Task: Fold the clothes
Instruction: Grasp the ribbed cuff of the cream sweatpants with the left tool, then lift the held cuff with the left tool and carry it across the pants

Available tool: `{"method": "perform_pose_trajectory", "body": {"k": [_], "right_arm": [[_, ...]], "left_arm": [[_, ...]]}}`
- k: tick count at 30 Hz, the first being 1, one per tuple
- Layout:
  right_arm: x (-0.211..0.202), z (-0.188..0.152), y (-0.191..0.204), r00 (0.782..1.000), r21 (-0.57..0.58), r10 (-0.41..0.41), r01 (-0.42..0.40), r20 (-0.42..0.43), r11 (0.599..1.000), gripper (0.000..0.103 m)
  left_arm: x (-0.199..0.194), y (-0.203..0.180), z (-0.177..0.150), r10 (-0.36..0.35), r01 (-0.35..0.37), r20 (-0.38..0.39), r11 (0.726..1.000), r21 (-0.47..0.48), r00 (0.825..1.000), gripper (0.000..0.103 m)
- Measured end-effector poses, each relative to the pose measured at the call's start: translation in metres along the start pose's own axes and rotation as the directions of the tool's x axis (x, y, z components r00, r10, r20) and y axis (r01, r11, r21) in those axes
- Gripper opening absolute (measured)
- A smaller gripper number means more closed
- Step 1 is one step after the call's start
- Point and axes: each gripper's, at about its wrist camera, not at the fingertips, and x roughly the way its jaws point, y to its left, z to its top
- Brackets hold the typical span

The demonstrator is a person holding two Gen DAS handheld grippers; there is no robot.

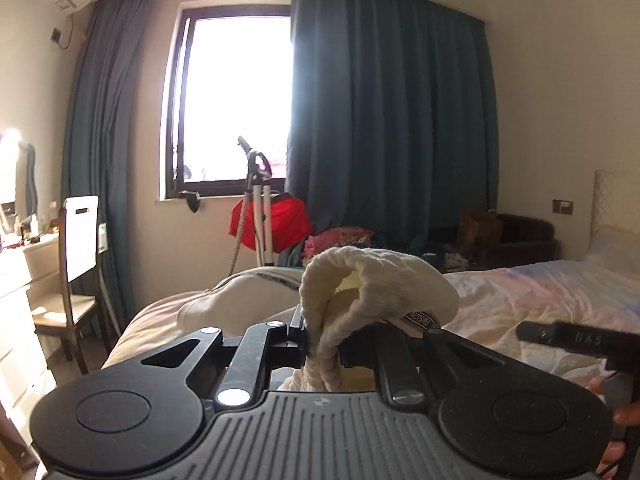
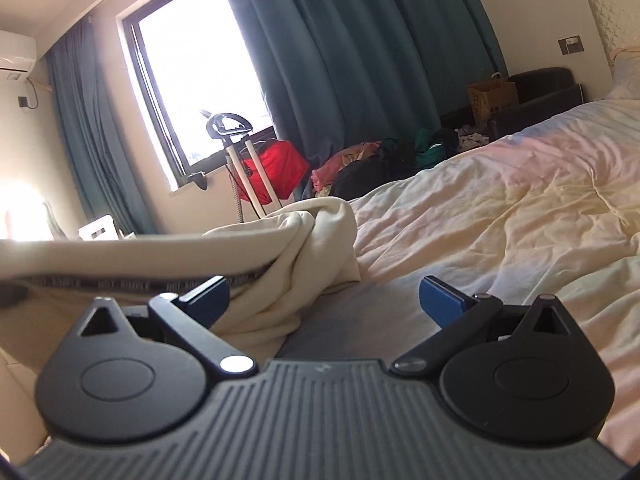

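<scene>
The left claw (image 1: 320, 344) is clamped on a bunched fold of the cream garment (image 1: 360, 284), lifted above the bed (image 1: 520, 300). The right claw (image 2: 325, 300) gapes wide just over the bed, the garment trailing beside it. Beyond the bed hangs a blue curtain (image 1: 392, 100).

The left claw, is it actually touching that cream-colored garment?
Touching. The left wrist view shows the left claw shut on the cream garment, the bunched fabric pinched between its fingers.
</scene>
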Motion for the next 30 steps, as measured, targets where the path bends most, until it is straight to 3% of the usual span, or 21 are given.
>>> {"method": "perform_pose_trajectory", "body": {"k": [4,8,10,11,13,17,19,23,24,25,26,27,30], "right_arm": [[0.008,-0.015,0.021,0.996,-0.107,0.004,-0.014,-0.093,0.994,0.103],[0.030,-0.039,0.026,0.972,-0.086,0.027,-0.048,-0.233,0.995,0.094],[0.038,-0.051,0.028,0.957,-0.079,0.040,-0.066,-0.288,0.995,0.065],[0.040,-0.056,0.028,0.951,-0.081,0.041,-0.068,-0.305,0.994,0.062],[0.043,-0.062,0.028,0.943,-0.072,0.046,-0.074,-0.329,0.995,0.041],[0.050,-0.069,0.024,0.927,0.013,0.108,-0.111,-0.360,0.994,0.038],[0.056,-0.071,0.023,0.914,0.056,0.136,-0.124,-0.383,0.991,0.038],[0.063,-0.078,0.027,0.892,0.101,0.190,-0.163,-0.410,0.981,0.039],[0.064,-0.080,0.028,0.886,0.113,0.203,-0.172,-0.416,0.979,0.039],[0.065,-0.081,0.028,0.883,0.125,0.215,-0.178,-0.417,0.976,0.039],[0.065,-0.082,0.028,0.883,0.132,0.222,-0.183,-0.414,0.974,0.039],[0.065,-0.081,0.028,0.883,0.137,0.228,-0.188,-0.410,0.973,0.039],[0.066,-0.081,0.030,0.883,0.148,0.247,-0.204,-0.399,0.968,0.039]], "left_arm": [[0.021,0.051,-0.020,0.073,-0.088,-0.116,0.987,-0.135,0.991,0.016],[0.037,0.091,-0.022,0.082,-0.136,-0.206,0.955,-0.263,0.975,0.021],[0.026,0.110,-0.032,0.058,-0.144,-0.254,0.931,-0.335,0.965,0.025],[0.028,0.116,-0.033,0.044,-0.143,-0.276,0.927,-0.347,0.960,0.026],[0.031,0.127,-0.037,0.016,-0.141,-0.319,0.917,-0.372,0.947,0.039],[0.047,0.127,-0.038,-0.042,-0.096,-0.342,0.922,-0.375,0.939,0.054],[0.060,0.117,-0.040,-0.061,-0.069,-0.356,0.938,-0.340,0.932,0.067],[0.072,0.088,-0.047,-0.039,-0.036,-0.335,0.976,-0.216,0.941,0.065],[0.073,0.086,-0.048,-0.045,-0.027,-0.325,0.977,-0.213,0.945,0.059],[0.074,0.091,-0.047,-0.069,-0.014,-0.314,0.967,-0.255,0.947,0.039],[0.075,0.095,-0.046,-0.093,0.000,-0.301,0.955,-0.296,0.949,0.029],[0.076,0.103,-0.045,-0.120,0.013,-0.280,0.933,-0.359,0.952,0.017],[0.074,0.137,-0.041,-0.167,0.041,-0.161,0.806,-0.591,0.973,0.016]]}}
